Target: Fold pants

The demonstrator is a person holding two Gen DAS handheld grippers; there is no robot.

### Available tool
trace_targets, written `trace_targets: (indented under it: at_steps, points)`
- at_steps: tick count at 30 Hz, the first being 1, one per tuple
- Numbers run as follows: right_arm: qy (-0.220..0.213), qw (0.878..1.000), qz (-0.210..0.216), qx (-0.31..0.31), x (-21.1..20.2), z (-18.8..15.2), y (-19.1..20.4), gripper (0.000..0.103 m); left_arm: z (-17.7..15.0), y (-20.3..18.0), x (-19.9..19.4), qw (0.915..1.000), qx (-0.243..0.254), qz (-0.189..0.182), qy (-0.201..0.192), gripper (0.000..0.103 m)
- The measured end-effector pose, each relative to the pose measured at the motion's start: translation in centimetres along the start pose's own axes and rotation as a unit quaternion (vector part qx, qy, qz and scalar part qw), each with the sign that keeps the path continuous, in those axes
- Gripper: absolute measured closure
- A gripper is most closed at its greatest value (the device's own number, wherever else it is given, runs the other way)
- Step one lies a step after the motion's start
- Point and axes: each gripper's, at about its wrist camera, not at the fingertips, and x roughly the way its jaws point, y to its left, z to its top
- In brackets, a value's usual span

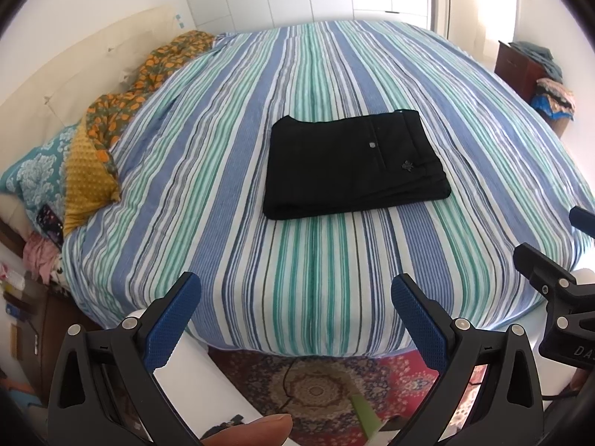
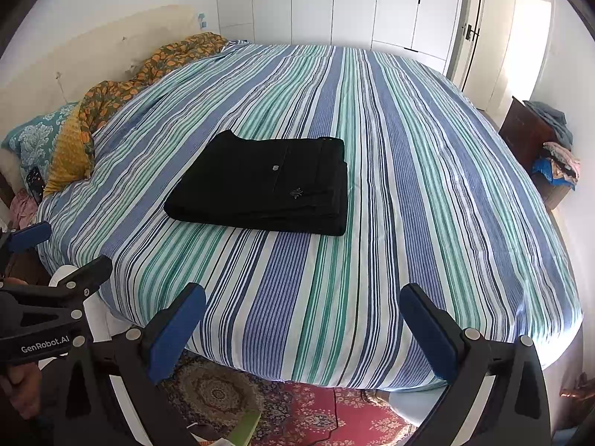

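Pants (image 1: 355, 165), black, folded into a flat compact rectangle, lying near the middle of the striped bedspread (image 1: 230, 171). Stacked layers showing along the near edge, a back pocket with its button and a small emblem facing up toward the right side. Squared off and smooth, so judged as finished, or all but finished.

Left gripper (image 1: 295, 310) held back off the near edge of the bed, over the patterned rug (image 1: 319, 386), jaws spread wide, nothing between the blue pads (image 1: 174, 316). Right gripper (image 2: 303, 319) likewise at the near edge, jaws wide apart and empty. Both well apart from the pants, touching no cloth; probably kept clear so the bundle sits undisturbed. Each gripper glimpsed at the margin of the other's view, side by side at about the same height.

Along the far left, by the pale headboard (image 1: 93, 63): an orange floral blanket (image 1: 148, 74), a mustard cushion (image 1: 87, 174), a teal patterned pillow (image 1: 37, 171), all pushed aside, leaving a broad flat area for folding. White wardrobe doors (image 2: 353, 3) beyond the far edge. On the right, a dark wooden chest (image 2: 528, 137) with clothes heaped on it, well apart from the bed.

If anything remains, likely only a light pat or straightening of the edges; risk of snagging a layer and springing the fold loose.
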Motion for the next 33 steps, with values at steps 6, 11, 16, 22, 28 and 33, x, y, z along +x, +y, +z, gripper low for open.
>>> trace_targets:
  at_steps: [6, 11, 16, 22, 28, 33]
  points:
    - [-0.002, 1.0, -0.001, -0.001, -0.13, 0.03, 0.17, 0.0, 0.04, 0.02, 0.08, 1.0, -0.003, -0.004, 0.001, 0.001]
    - [-0.001, 1.0, -0.002, -0.002, -0.13, 0.0, 0.2, 0.0, 0.02, 0.12, 0.15, 1.0, -0.006, -0.007, 0.003, 0.001]
    - [0.0, 1.0, -0.002, -0.002, -0.08, 0.0, 0.12, 0.0, 0.0, 0.22, 0.33, 0.9999, -0.009, -0.011, 0.006, 0.001]
    - [0.002, 1.0, -0.002, -0.002, 0.09, -0.11, 0.1, 0.0, -0.05, 0.35, 0.58, 0.9997, -0.013, -0.017, 0.01, 0.001]
    - [0.002, 1.0, -0.004, -0.002, 0.21, -0.22, 0.1, 0.0, -0.12, 0.45, 0.75, 0.9996, -0.016, -0.02, 0.012, 0.001]
    - [0.004, 1.0, -0.004, -0.002, 0.23, -0.24, 0.12, 0.0, -0.12, 0.48, 0.89, 0.9995, -0.017, -0.025, 0.013, 0.001]
